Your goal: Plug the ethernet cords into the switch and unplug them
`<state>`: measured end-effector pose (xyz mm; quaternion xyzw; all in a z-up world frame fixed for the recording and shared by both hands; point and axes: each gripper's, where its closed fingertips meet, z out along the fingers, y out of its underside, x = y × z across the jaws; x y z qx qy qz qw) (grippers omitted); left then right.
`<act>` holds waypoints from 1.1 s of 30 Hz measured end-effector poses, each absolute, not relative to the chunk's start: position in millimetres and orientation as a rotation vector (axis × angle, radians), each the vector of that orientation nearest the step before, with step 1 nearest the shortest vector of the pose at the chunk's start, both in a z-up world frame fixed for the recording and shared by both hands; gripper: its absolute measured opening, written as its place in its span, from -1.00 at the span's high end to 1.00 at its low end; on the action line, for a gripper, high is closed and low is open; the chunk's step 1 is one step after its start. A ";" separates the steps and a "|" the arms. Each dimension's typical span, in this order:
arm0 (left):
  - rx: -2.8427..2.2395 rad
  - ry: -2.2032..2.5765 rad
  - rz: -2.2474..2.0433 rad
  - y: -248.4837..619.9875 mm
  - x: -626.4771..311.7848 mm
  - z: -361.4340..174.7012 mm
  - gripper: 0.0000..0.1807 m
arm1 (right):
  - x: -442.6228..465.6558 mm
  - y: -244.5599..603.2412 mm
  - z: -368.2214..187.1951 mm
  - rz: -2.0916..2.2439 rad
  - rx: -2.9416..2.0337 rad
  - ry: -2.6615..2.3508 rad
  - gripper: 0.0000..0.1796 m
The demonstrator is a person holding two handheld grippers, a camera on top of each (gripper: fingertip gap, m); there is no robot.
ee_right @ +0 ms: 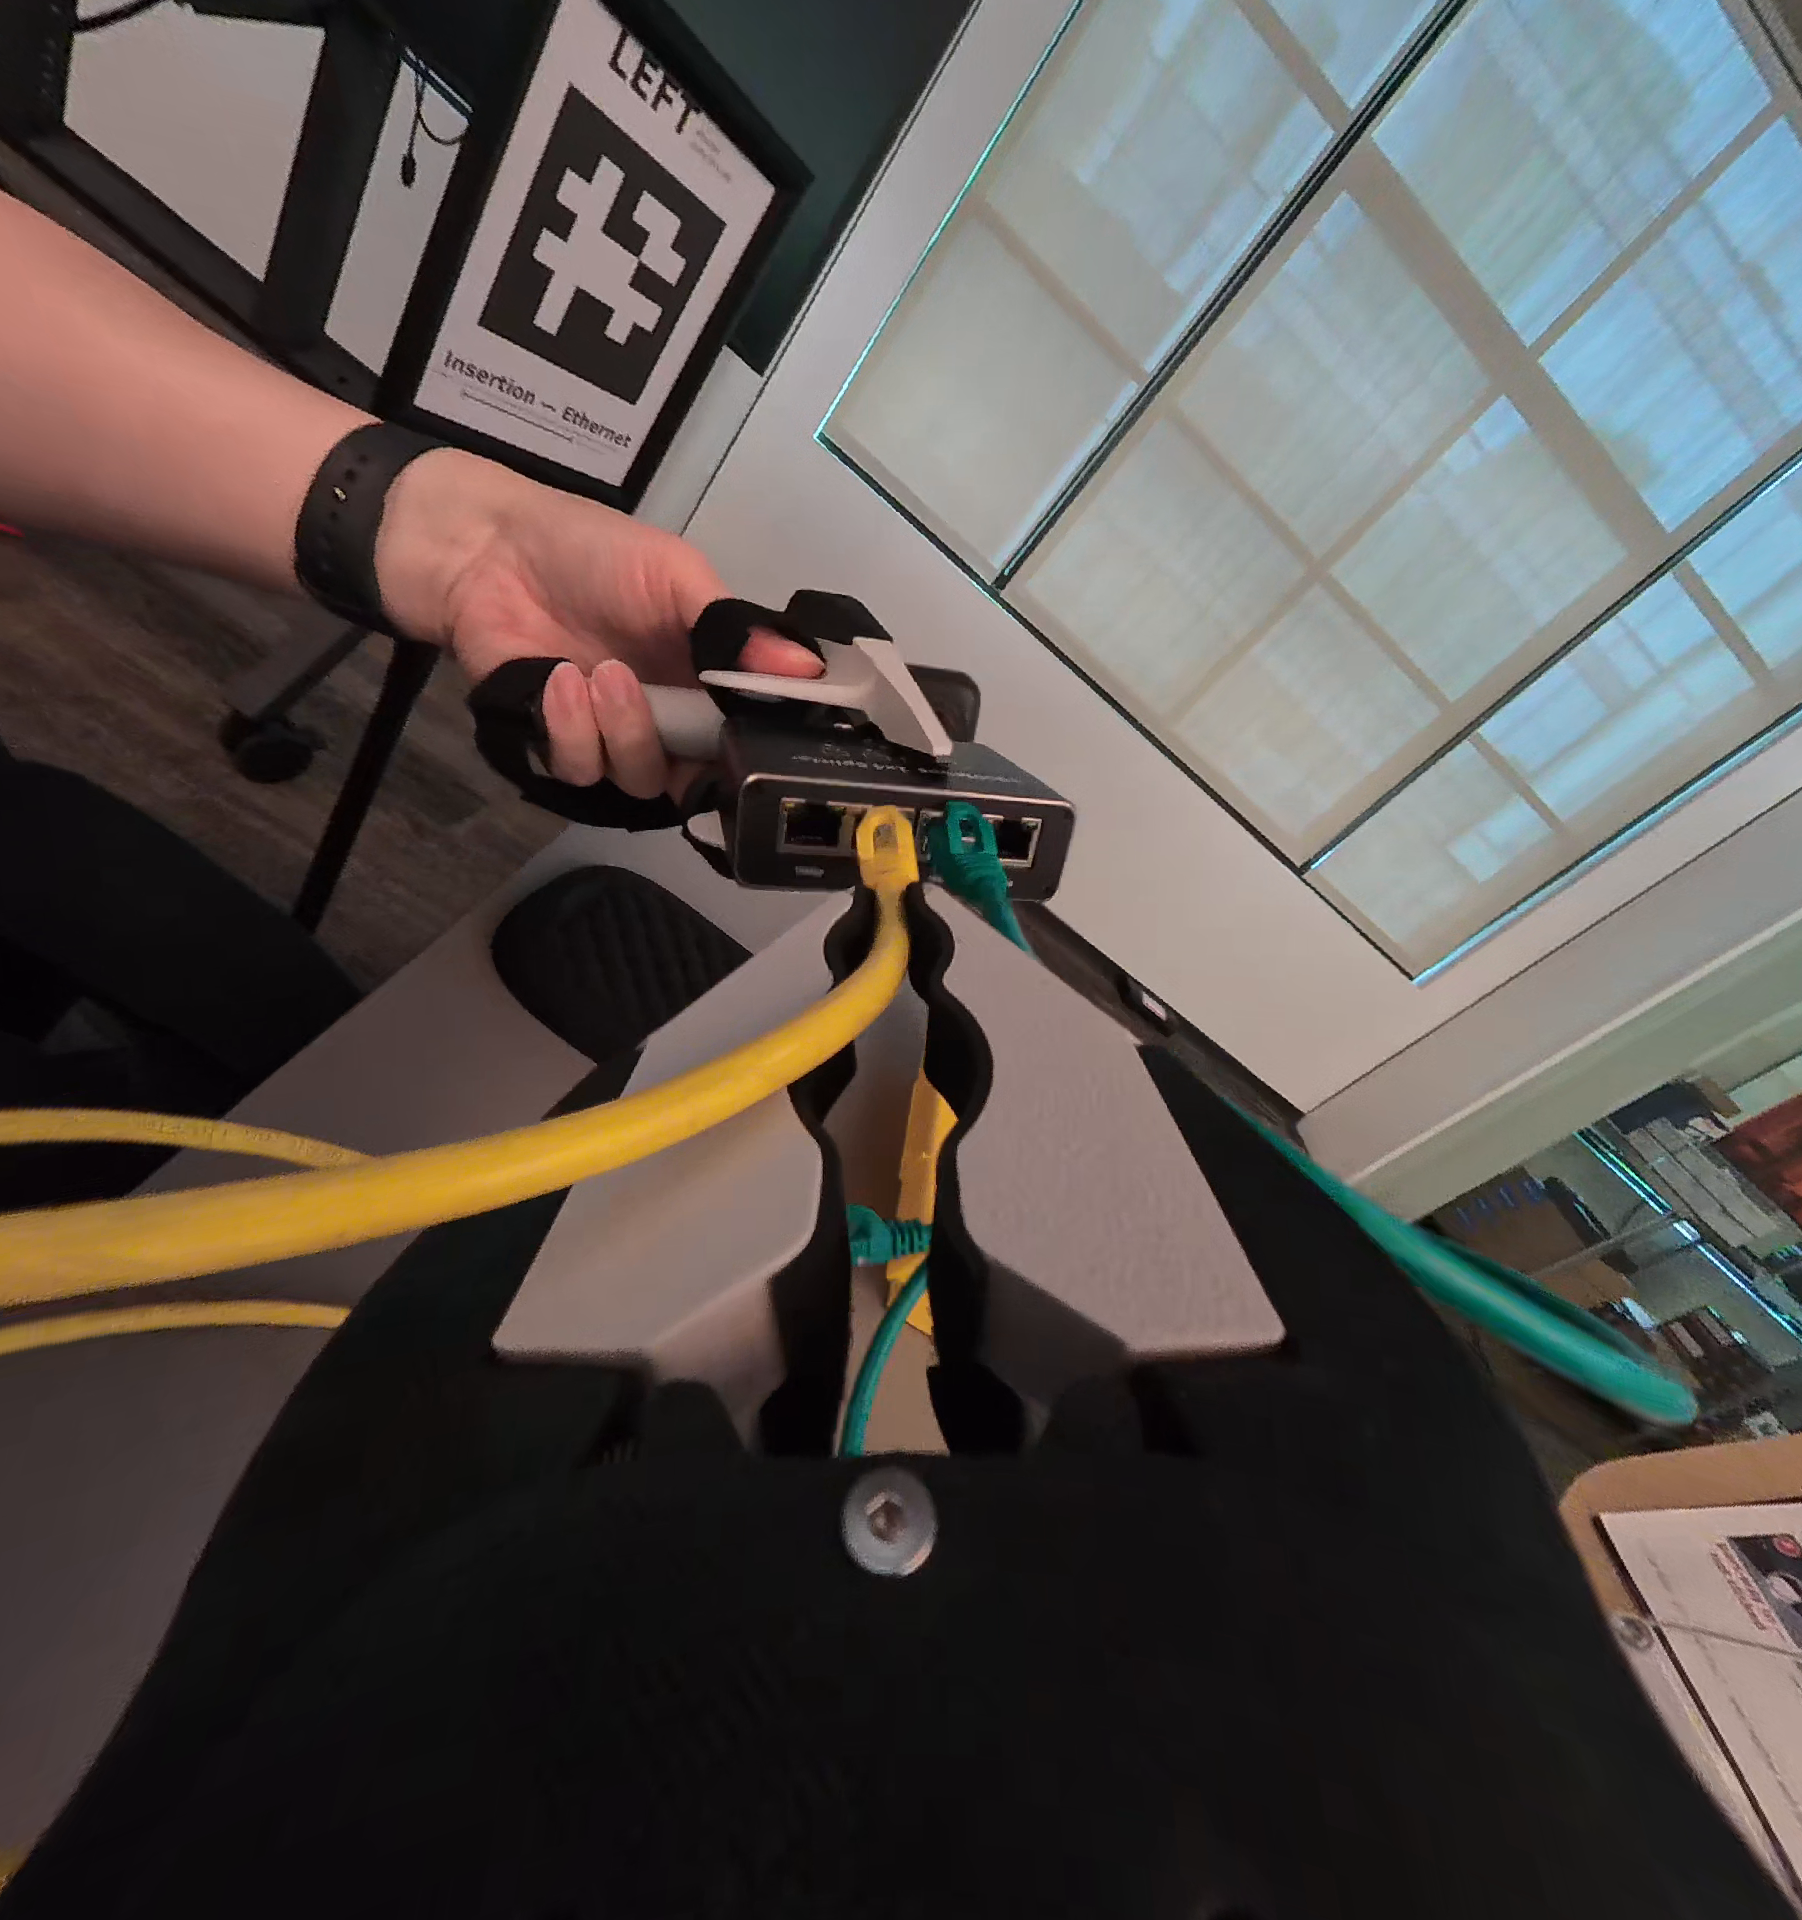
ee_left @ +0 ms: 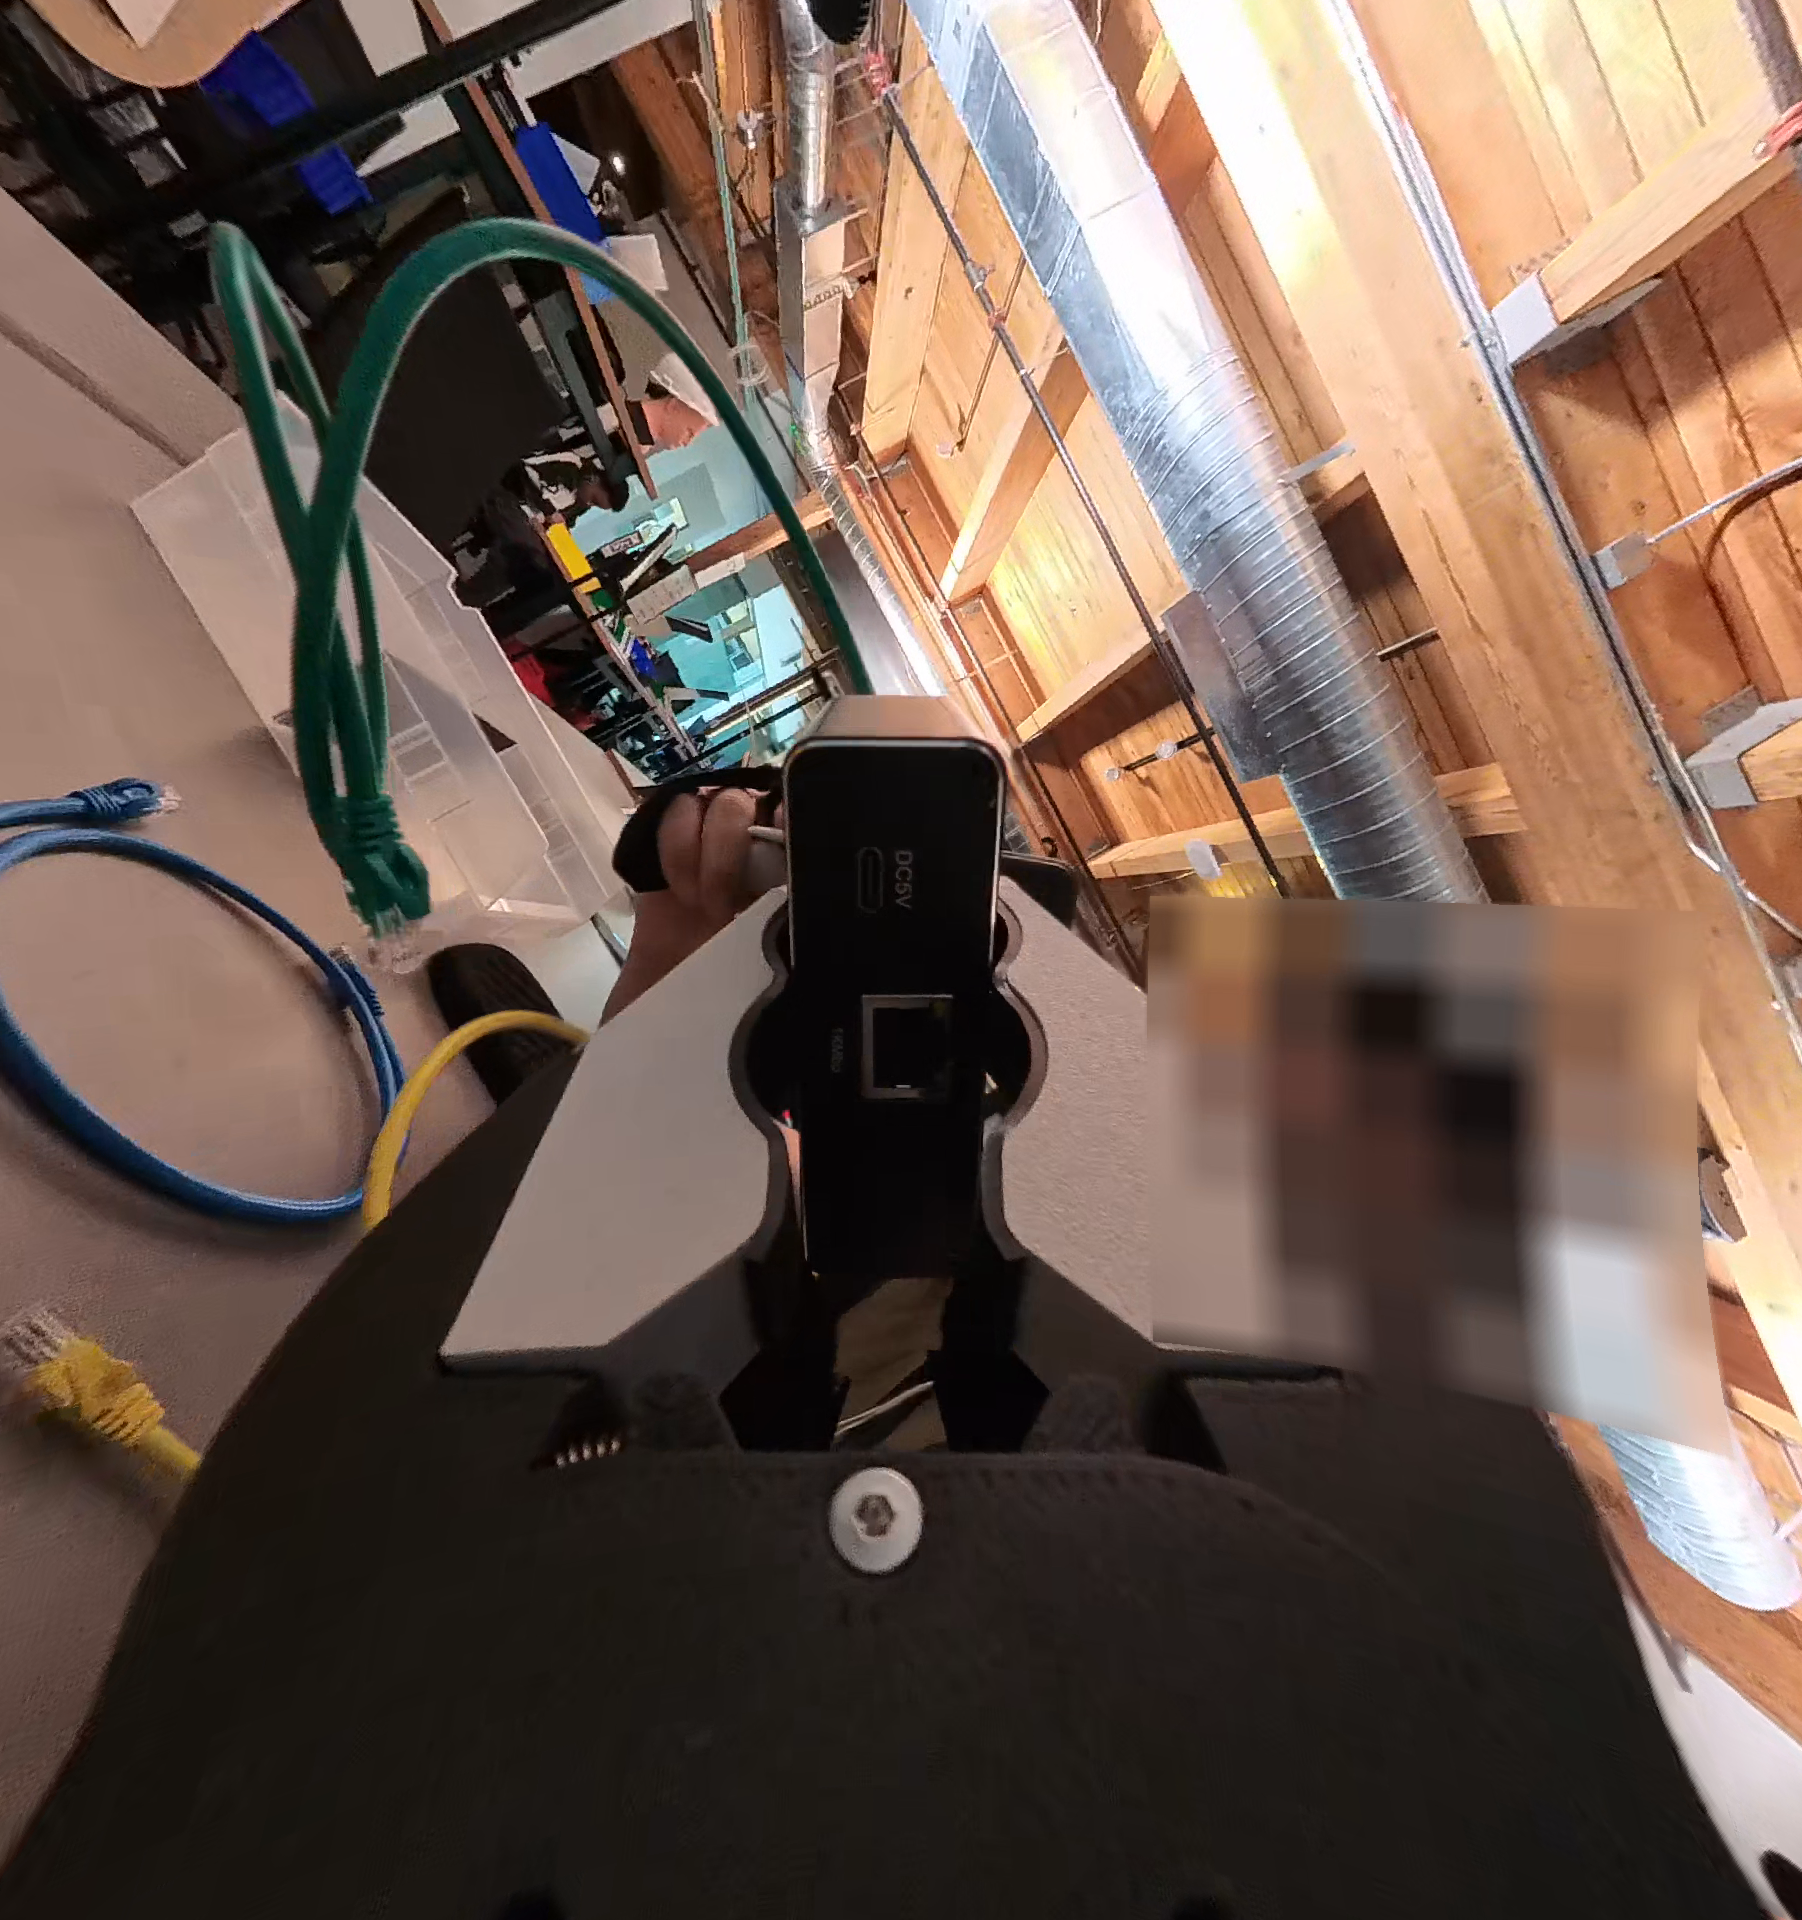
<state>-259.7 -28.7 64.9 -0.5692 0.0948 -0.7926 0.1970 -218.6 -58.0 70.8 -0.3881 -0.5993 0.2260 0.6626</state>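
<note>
1. Two grippers are busy. The right gripper [ee_right: 892, 925] has its fingers closed on the yellow cord [ee_right: 564, 1143], just behind the plug.
2. That plug sits in a port on the front of the switch [ee_right: 762, 862]. The green cord [ee_right: 980, 873] is plugged in just beside it. The end ports are empty.
3. The left gripper [ee_left: 892, 987] is clamped on the switch's two flat sides, and a hand [ee_right: 544, 603] holds it up off the table [ee_left: 97, 623].
4. Farther off, a blue cord [ee_left: 97, 1132] lies in a loop on the table. The loose end of the yellow cord lies near it.
5. I think the yellow plug is going in or coming out. I cannot tell which.
6. The switch looks small and light, with a hard, smooth shell, so it could slip if it is pulled hard. A firm grip on its flat sides is best.
7. The cords look bendy but springy. The plug is stiff, and its little clip could snap. Holding close behind the plug is best, with a straight push or pull.
</note>
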 end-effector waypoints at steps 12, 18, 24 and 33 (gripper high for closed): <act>-1.557 0.264 -2.282 -30.7 -252.0 73.7 0.66 | -212.1 -61.6 75.2 0.666 -0.842 -1.333 0.94; -1.577 0.340 -2.192 -33.4 -246.7 75.0 0.66 | -211.7 -58.1 71.7 0.718 -0.869 -1.324 0.93; -1.591 0.335 -2.086 -33.5 -244.3 75.3 0.65 | -210.0 -56.3 71.9 0.723 -0.874 -1.316 0.94; -1.518 0.207 -2.154 -22.0 -243.2 71.6 0.64 | -214.0 -54.2 71.5 0.696 -0.886 -1.273 0.94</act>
